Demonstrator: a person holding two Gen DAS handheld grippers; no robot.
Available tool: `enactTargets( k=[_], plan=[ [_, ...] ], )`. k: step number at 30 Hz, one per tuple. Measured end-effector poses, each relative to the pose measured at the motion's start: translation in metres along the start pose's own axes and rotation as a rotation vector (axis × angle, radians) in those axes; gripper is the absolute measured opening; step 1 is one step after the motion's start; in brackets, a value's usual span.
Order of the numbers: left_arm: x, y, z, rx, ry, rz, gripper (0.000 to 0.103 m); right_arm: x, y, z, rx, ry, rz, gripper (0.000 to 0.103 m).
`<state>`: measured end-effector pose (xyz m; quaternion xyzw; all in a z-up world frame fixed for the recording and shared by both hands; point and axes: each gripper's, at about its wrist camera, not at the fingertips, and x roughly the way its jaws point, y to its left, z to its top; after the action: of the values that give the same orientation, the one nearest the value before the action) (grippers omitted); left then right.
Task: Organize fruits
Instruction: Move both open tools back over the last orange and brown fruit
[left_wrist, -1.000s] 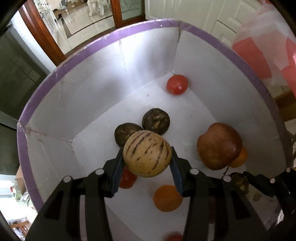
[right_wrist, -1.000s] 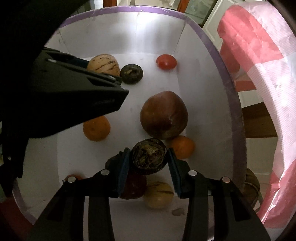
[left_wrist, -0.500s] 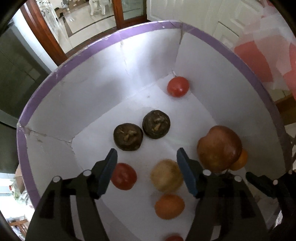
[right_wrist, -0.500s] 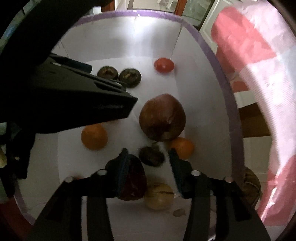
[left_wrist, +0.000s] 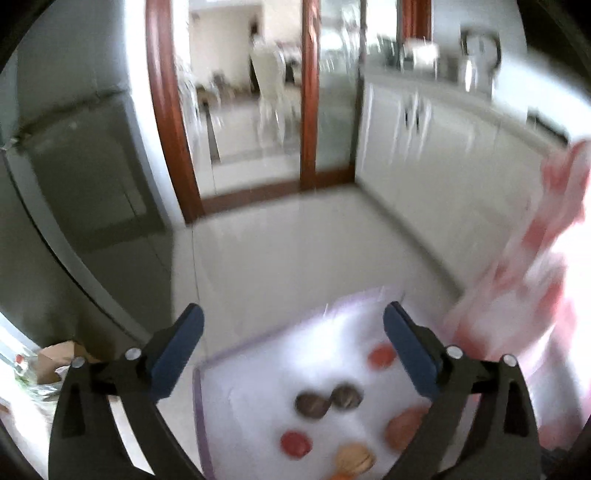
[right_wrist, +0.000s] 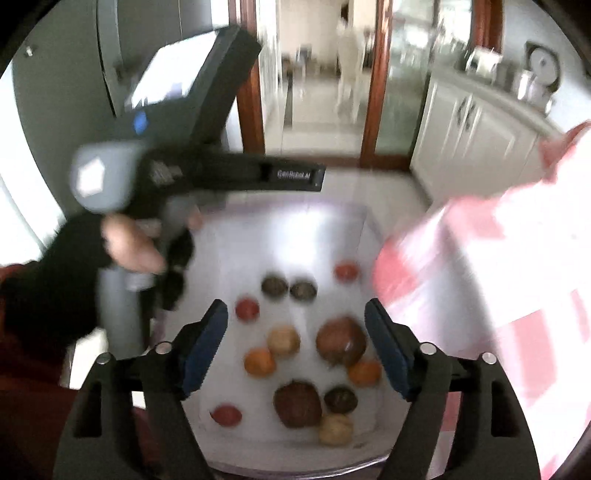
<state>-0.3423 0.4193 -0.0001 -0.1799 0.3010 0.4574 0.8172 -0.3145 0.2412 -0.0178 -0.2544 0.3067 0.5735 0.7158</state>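
A white box with a purple rim (right_wrist: 373, 236) holds several fruits: a large brown-red apple (right_wrist: 341, 341), two dark round fruits (right_wrist: 288, 287), a striped yellow melon (right_wrist: 283, 339), oranges (right_wrist: 259, 362) and red tomatoes (right_wrist: 246, 308). My right gripper (right_wrist: 295, 343) is open and empty, high above the box. My left gripper (left_wrist: 293, 349) is open and empty, raised above the box (left_wrist: 197, 398), where the melon (left_wrist: 354, 458) lies. The left gripper body (right_wrist: 207, 162) shows in the right wrist view, held by a gloved hand. Both views are motion-blurred.
A pink-and-white checked cloth (right_wrist: 498, 258) lies to the right of the box. Beyond are a tiled floor (left_wrist: 277, 251), wood-framed glass doors (left_wrist: 310, 92), white cabinets (left_wrist: 424, 147) and a grey fridge (left_wrist: 74, 166). A brown bag (left_wrist: 55, 362) sits at lower left.
Both grippers dropped their fruit into the box, opened wide and rose well above it. The striped melon and the dark fruit now lie among the others.
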Motion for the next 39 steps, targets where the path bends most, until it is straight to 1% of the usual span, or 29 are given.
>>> enactTargets(
  k=[2, 3, 4, 6, 8, 9, 10, 11, 13, 15, 17, 20, 21, 23, 25, 26, 27, 28, 31, 34, 36, 39],
  plan=[
    [-0.017, -0.007, 0.01, -0.012, -0.055, -0.033, 0.101, -0.035, -0.011, 0.006, 0.019, -0.092, -0.027, 0.079],
    [-0.028, -0.02, 0.013, -0.004, -0.08, -0.064, 0.101, -0.048, -0.016, 0.009, 0.027, -0.124, -0.044, 0.082],
    [-0.036, -0.032, 0.016, 0.013, -0.098, -0.094, 0.101, -0.067, -0.025, 0.008, 0.044, -0.17, -0.074, 0.083],
    [-0.051, -0.062, 0.015, 0.073, -0.121, -0.149, 0.101, -0.098, -0.042, 0.007, 0.077, -0.233, -0.132, 0.087],
    [-0.071, -0.103, 0.017, 0.165, -0.139, -0.23, 0.101, -0.127, -0.067, -0.003, 0.118, -0.279, -0.232, 0.087],
    [-0.08, -0.116, 0.017, 0.195, -0.146, -0.262, 0.101, -0.139, -0.079, -0.008, 0.141, -0.293, -0.281, 0.087],
    [-0.091, -0.135, 0.015, 0.233, -0.154, -0.307, 0.101, -0.157, -0.1, -0.018, 0.191, -0.311, -0.346, 0.087],
    [-0.104, -0.159, 0.013, 0.279, -0.158, -0.371, 0.101, -0.168, -0.115, -0.027, 0.236, -0.32, -0.383, 0.087],
    [-0.116, -0.194, 0.006, 0.335, -0.139, -0.454, 0.101, -0.192, -0.155, -0.052, 0.352, -0.335, -0.459, 0.087],
    [-0.127, -0.239, -0.002, 0.382, -0.095, -0.547, 0.101, -0.214, -0.19, -0.076, 0.458, -0.335, -0.532, 0.087],
    [-0.131, -0.28, -0.012, 0.411, -0.055, -0.608, 0.101, -0.233, -0.221, -0.099, 0.55, -0.337, -0.586, 0.087],
    [-0.137, -0.335, -0.028, 0.445, -0.003, -0.665, 0.101, -0.254, -0.263, -0.136, 0.659, -0.346, -0.669, 0.087],
    [-0.137, -0.359, -0.034, 0.459, 0.017, -0.687, 0.101, -0.261, -0.275, -0.147, 0.692, -0.347, -0.695, 0.087],
    [-0.14, -0.397, -0.046, 0.486, 0.035, -0.709, 0.101, -0.276, -0.302, -0.177, 0.77, -0.363, -0.748, 0.087],
    [-0.137, -0.436, -0.054, 0.511, 0.033, -0.706, 0.101, -0.287, -0.317, -0.205, 0.848, -0.38, -0.785, 0.087],
    [-0.136, -0.459, -0.06, 0.519, 0.031, -0.698, 0.101, -0.293, -0.325, -0.215, 0.882, -0.4, -0.795, 0.087],
    [-0.135, -0.474, -0.061, 0.523, 0.031, -0.694, 0.101, -0.297, -0.328, -0.222, 0.911, -0.424, -0.795, 0.087],
    [-0.135, -0.495, -0.064, 0.53, 0.032, -0.688, 0.101, -0.3, -0.331, -0.229, 0.938, -0.446, -0.786, 0.087],
    [-0.138, -0.543, -0.063, 0.529, 0.023, -0.683, 0.101, -0.301, -0.332, -0.235, 0.949, -0.453, -0.78, 0.087],
    [-0.141, -0.58, -0.057, 0.485, 0.013, -0.709, 0.101, -0.302, -0.329, -0.235, 0.928, -0.453, -0.803, 0.087],
    [-0.14, -0.596, -0.055, 0.448, 0.022, -0.73, 0.101, -0.3, -0.331, -0.234, 0.938, -0.45, -0.811, 0.087],
    [-0.13, -0.618, -0.053, 0.384, 0.057, -0.763, 0.101, -0.299, -0.336, -0.241, 0.989, -0.449, -0.81, 0.087]
  ],
)
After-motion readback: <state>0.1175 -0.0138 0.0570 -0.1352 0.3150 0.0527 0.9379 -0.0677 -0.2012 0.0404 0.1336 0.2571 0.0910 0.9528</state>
